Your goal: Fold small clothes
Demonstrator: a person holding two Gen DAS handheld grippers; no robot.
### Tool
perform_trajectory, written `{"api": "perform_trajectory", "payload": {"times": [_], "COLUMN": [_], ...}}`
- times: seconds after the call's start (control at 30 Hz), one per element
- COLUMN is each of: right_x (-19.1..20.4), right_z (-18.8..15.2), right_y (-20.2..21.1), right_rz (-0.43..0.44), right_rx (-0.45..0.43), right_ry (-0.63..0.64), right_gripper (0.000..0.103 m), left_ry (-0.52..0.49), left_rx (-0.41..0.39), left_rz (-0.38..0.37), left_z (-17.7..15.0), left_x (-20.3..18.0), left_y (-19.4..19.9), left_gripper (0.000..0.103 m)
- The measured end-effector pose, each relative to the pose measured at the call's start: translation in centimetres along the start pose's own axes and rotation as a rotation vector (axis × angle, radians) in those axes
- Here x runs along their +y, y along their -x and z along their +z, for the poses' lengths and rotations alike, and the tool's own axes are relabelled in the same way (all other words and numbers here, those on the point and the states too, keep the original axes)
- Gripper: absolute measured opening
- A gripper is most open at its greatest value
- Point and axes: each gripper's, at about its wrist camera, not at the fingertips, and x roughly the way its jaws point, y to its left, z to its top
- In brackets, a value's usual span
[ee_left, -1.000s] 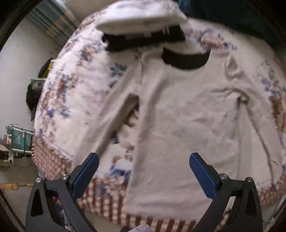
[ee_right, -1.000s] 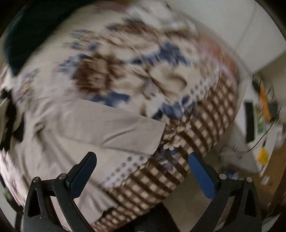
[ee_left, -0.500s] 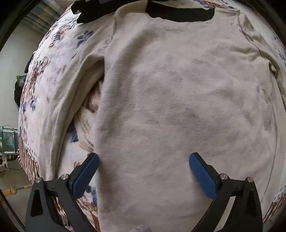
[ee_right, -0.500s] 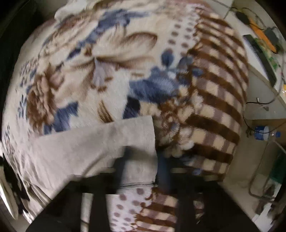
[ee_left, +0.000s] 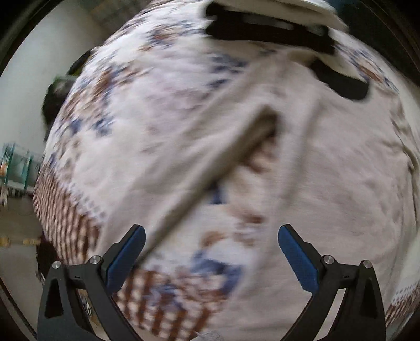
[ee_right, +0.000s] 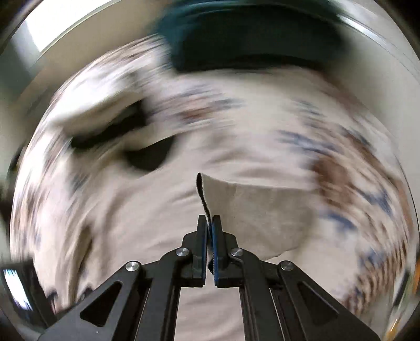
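Note:
A small beige long-sleeved top (ee_left: 328,170) with a black neckband lies spread on a flowered blanket (ee_left: 157,78). Its left sleeve (ee_left: 199,168) runs diagonally down toward my left gripper (ee_left: 210,251), which is open and empty just above the sleeve's cuff end. In the right wrist view my right gripper (ee_right: 209,230) is shut on the cuff of the other sleeve (ee_right: 262,212) and holds it lifted over the top's body (ee_right: 131,215). Both views are blurred by motion.
Folded white and black clothes (ee_left: 265,18) lie at the blanket's far side. A dark teal cloth (ee_right: 246,34) lies beyond the top. The blanket's checked brown edge (ee_left: 65,217) drops off to the floor at the left, where a teal rack (ee_left: 15,168) stands.
My right gripper has shut on the sleeve cuff and swung it up over the top's body. My left gripper has pulled back left from the body to the left sleeve, still open.

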Motion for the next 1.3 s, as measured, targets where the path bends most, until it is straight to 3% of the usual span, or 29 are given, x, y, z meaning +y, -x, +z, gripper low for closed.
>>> {"api": "perform_trajectory", "payload": {"times": [0.07,0.17,0.3,0.47,0.73,0.87,0.9,0.93,0.97,1.0,1.17,1.3], "right_x": [8.3,16.5,21.1,22.7,21.3,19.8,19.4,18.7,18.1,16.4,7.6,2.5], "right_z": [-2.3,-6.4,-11.5,-15.0,-18.9,-20.6,-20.6,-20.5,-20.3,-20.3,-18.7,-17.3], "right_y": [-2.9,-6.0,-8.0,-8.1,-5.6,-5.5,-5.2,-4.8,-4.4,-3.6,-3.5,-4.4], "right_rz": [0.050,0.080,0.093,0.086,0.069,0.120,0.124,0.138,0.140,0.108,0.039,-0.126], "right_rx": [0.056,0.145,0.195,0.277,0.354,0.488,0.501,0.518,0.526,0.532,0.563,0.541], "right_ry": [0.199,0.390,0.509,0.562,0.745,0.734,0.726,0.699,0.670,0.610,0.344,0.322], "right_gripper": [0.003,0.003,0.003,0.003,0.004,0.007,0.016,0.037,0.049,0.063,0.064,0.064], "left_ry": [0.055,0.131,0.197,0.234,0.290,0.348,0.379,0.414,0.440,0.471,0.641,0.911], "left_rx": [0.018,0.054,0.091,0.107,0.145,0.171,0.185,0.200,0.210,0.218,0.219,0.254], "left_rz": [0.028,0.081,0.121,0.136,0.120,0.096,0.084,0.066,0.048,0.023,-0.149,-0.354], "left_z": [0.4,-0.5,-2.3,-3.9,-5.4,-6.4,-6.9,-7.5,-8.0,-8.5,-10.1,-11.9], "left_x": [3.2,7.7,12.3,15.6,17.7,18.9,19.4,20.0,20.4,20.9,22.7,24.5], "left_y": [-0.9,-2.2,-3.4,-3.9,-4.8,-5.0,-5.0,-5.1,-5.2,-5.3,-7.7,-11.0], "left_gripper": [0.103,0.103,0.103,0.103,0.103,0.103,0.103,0.103,0.103,0.103,0.103,0.103]}}
